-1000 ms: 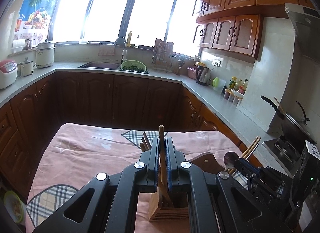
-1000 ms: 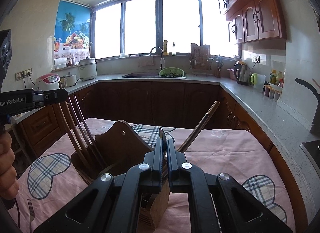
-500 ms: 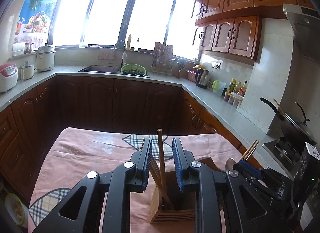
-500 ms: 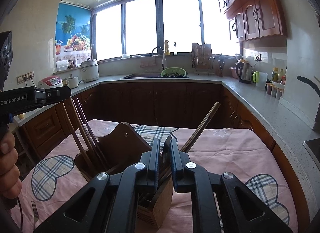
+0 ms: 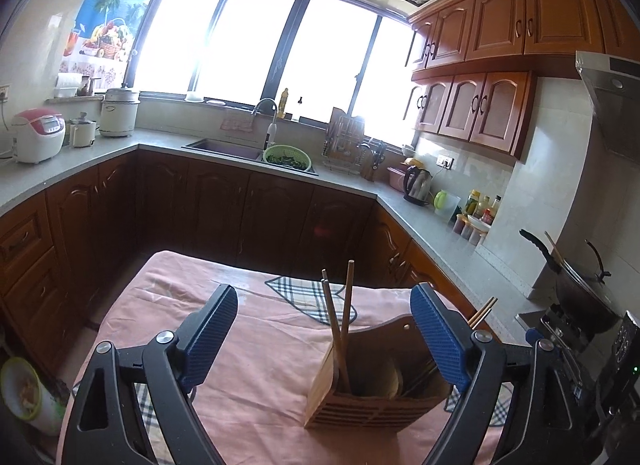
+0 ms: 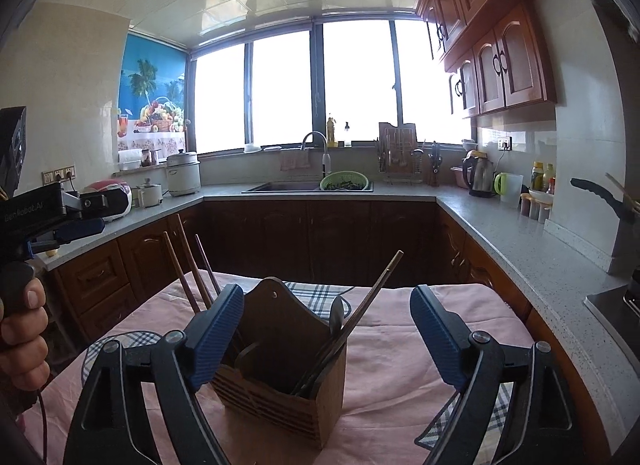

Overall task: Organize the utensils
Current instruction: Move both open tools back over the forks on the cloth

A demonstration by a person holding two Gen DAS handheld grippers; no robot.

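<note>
1. Landmark = wooden utensil holder (image 6: 280, 381), standing upright on the table (image 6: 384, 353) w/ the pink cloth.
2. My left fingers (image 5: 324, 341): spreading wide, nothing between the blue pads; the holder sits just beyond them, toward the right pad in the left wrist view.
3. My right fingers (image 6: 328, 337): also spreading wide, nothing pinched. The holder stands between and just past the pads, no contact I can see.
4. Utensils are in the holder: two brown chopsticks (image 5: 340, 329) stand crossed in its left compartment. In the right wrist view three sticks lean out on that left side, by the left pad.
5. Another pair of chopsticks (image 6: 360, 313) leans out to the right of the holder from the near compartment. Dark metal utensils (image 6: 310, 379) lie low in there too; can't tell spoons from forks.
6. Handling, my guess: chopsticks are light, stiff, thin and smooth, so they slip or swivel if pinched near an end. Best hold = mid-shaft above the holder's rim, pads across the stick, both of a pair together.
7. Holder looks light, slatted wood w/ a tall back panel. Prob. tips or slides on the cloth if a leaning stick gets levered. Take it by a side wall, not the back panel.
8. Cloth under the holder is soft and wrinkled, so it may drag along.
9. The hand (image 6: 22, 329) on the left grip handle shows left of the holder.
10. Judgement: sticks are stowed, both sets of fingers letting go; not much looks left to sort near the holder.
</note>
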